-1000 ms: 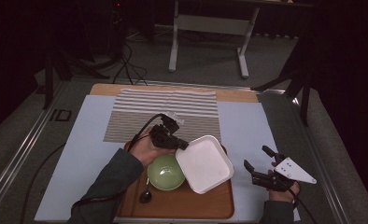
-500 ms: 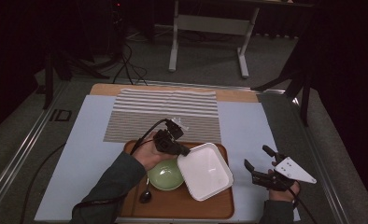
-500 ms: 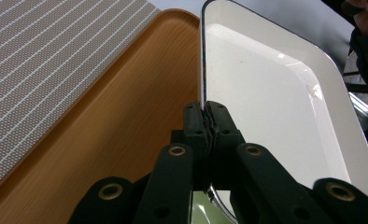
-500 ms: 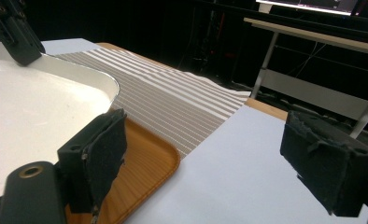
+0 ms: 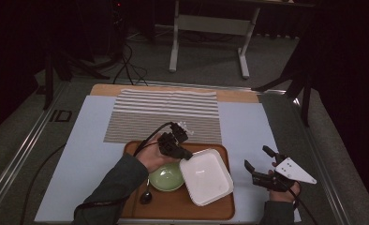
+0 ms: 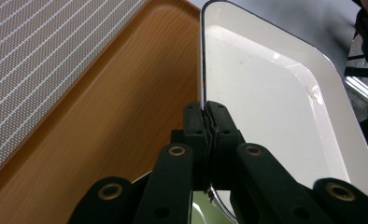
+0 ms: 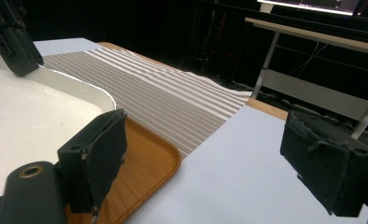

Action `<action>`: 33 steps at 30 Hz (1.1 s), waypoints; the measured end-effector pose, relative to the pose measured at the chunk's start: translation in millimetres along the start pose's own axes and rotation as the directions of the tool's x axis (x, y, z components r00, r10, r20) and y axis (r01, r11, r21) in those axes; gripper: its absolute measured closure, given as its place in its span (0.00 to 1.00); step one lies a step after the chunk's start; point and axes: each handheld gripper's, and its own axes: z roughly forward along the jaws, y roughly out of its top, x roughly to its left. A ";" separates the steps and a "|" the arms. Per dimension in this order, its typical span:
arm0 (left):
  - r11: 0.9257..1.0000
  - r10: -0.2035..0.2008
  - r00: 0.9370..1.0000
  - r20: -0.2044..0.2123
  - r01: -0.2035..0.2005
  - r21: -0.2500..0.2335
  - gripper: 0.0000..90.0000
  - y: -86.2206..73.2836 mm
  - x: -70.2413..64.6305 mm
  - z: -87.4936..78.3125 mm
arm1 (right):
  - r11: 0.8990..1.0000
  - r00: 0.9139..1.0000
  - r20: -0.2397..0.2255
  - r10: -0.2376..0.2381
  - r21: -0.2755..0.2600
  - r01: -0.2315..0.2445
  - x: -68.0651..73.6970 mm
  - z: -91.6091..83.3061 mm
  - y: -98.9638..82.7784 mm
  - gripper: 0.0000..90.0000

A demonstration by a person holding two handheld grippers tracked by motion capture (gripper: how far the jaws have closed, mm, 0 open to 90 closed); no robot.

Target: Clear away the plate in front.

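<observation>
A white square plate (image 5: 206, 176) lies over the right half of the wooden tray (image 5: 173, 206). My left gripper (image 5: 186, 154) is shut on the plate's near-left rim (image 6: 203, 88), which stands thin between the pads. A green bowl (image 5: 166, 177) sits in the tray to the plate's left, partly under my hand. A dark spoon (image 5: 146, 196) lies at the tray's front left. My right gripper (image 5: 258, 165) hovers open over the blue mat right of the tray; its jaws stand wide with nothing between them, and the plate (image 7: 28, 121) and tray corner (image 7: 149, 161) lie to its left.
A striped placemat (image 5: 166, 115) covers the far middle of the blue table mat (image 5: 248, 126). A wooden board edge (image 5: 234, 96) shows behind it. Beyond the table stand a white desk frame (image 5: 210, 28) and dark stands with cables.
My left gripper has carried the white plate a little toward the near right of the tray and lowered it flatter. The right gripper has kept still.
</observation>
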 end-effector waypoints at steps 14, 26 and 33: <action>0.998 0.001 1.000 0.011 -0.002 0.056 0.98 8.2 0.7 15.4 | 1.000 1.000 0.001 0.000 -0.002 0.000 -0.3 -0.6 0.1 0.16; 0.996 0.009 1.000 0.024 -0.011 0.094 0.97 16.3 0.6 25.8 | 1.000 1.000 0.000 0.000 -0.002 0.000 -0.2 -0.6 0.2 0.16; 0.996 -0.015 0.999 0.033 0.012 0.087 0.97 21.0 4.5 37.7 | 1.000 1.000 0.000 0.001 -0.002 -0.001 -0.3 -0.6 0.2 0.16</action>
